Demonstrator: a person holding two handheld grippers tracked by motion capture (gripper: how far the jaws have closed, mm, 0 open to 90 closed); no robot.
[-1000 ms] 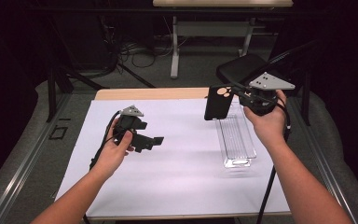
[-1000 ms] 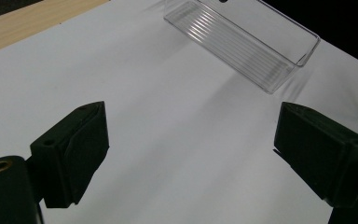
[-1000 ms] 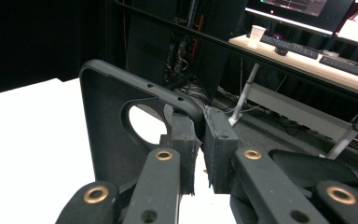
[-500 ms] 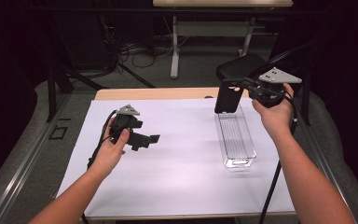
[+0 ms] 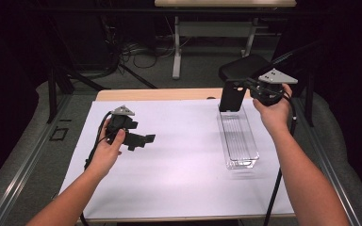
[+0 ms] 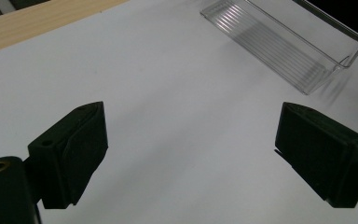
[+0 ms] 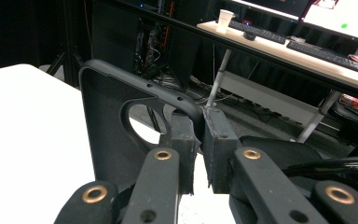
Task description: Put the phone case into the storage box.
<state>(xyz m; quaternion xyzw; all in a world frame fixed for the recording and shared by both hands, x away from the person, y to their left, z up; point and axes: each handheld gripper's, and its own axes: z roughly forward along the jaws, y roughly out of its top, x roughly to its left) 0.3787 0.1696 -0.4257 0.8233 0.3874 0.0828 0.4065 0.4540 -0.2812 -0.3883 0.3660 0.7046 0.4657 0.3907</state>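
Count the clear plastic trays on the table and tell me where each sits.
1. A single clear tray lies on the white sheet at the table's right side, just below the black phone case held up by the right gripper.

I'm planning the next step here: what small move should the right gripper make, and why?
Probably lower the phone case toward the clear tray. The right gripper pinches the case's edge and holds it upright above the tray's far end, and the tray looks empty. The left gripper is open, off to the side.
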